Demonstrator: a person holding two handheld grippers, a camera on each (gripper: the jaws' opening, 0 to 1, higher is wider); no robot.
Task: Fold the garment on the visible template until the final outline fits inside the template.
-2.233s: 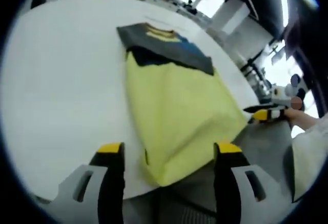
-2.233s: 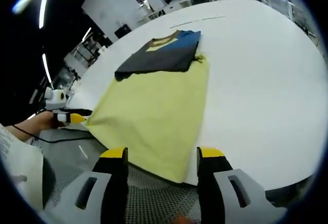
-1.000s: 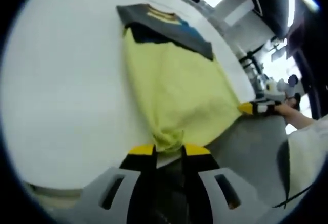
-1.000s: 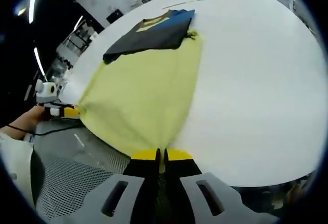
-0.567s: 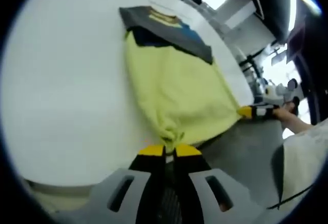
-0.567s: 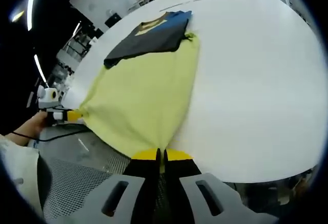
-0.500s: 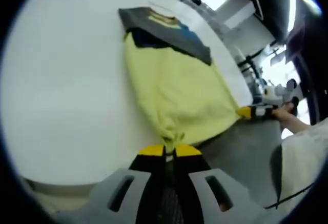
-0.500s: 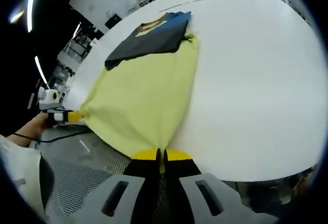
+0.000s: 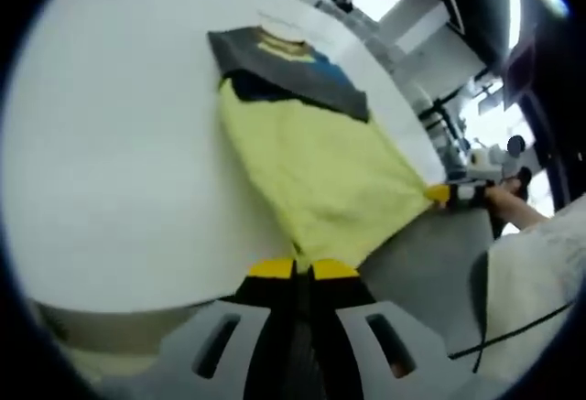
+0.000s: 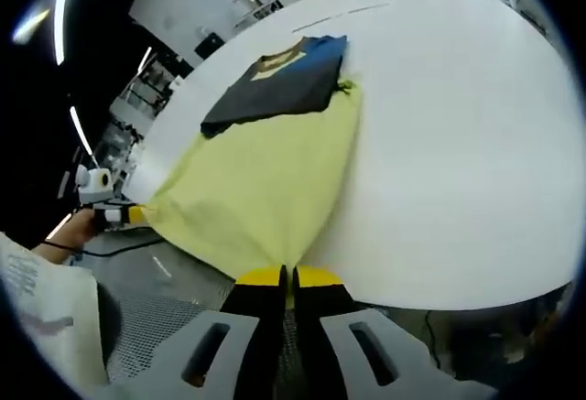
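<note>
Two corners of the garment's [image 9: 316,167] yellow hem are pinched, one by each gripper, and the whole next move hangs on how the cloth runs from there. In the left gripper view, the left gripper [image 9: 303,269] is seen with its jaws closed on one hem corner, while the right gripper [image 9: 446,193] is seen off to the side, holding the other corner. In the right gripper view, the right gripper [image 10: 286,276] is likewise shown with jaws clamped on the hem, and the left gripper [image 10: 130,214] is seen at the far corner.

The garment's [image 10: 275,167] long axis is laid straight away from both sets of jaws across the white bench [image 10: 458,125], with the dark chest and collar end lying flat at the far side and the hem end drawn off the near edge. Neither hand is judged nearer to the collar; both are placed about evenly. A forward carry of the hem toward the dark end is therefore judged to be called for. No template outline can be made out on the bench.
</note>
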